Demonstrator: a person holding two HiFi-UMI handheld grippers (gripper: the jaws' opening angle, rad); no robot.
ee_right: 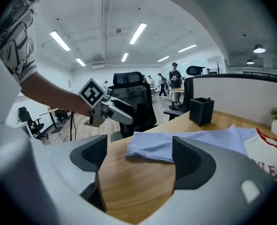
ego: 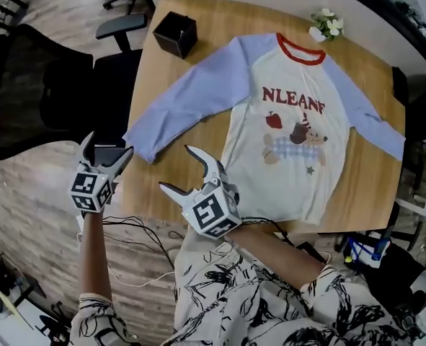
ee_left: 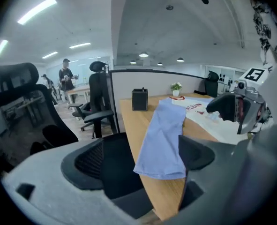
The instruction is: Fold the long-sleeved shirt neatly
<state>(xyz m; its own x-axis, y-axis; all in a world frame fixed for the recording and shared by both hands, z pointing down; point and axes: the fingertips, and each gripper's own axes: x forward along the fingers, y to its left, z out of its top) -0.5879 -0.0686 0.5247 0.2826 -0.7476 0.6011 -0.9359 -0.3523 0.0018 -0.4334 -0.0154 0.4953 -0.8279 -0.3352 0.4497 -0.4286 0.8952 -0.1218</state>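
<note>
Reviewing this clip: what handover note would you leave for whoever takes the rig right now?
Grippers: the left claw is open and empty, just off the table edge, facing the left sleeve cuff. The right claw is open and empty, over bare wood beside the hem.
Things: the shirt lies flat, print up, both sleeves spread.
Done: no fold yet.
Left: every fold. The left sleeve looks like the likely first grab.

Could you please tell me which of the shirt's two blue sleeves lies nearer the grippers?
The pale blue sleeve at the head view's left: its cuff lies just ahead of the left gripper, while the other sleeve stretches off rightward.
</note>
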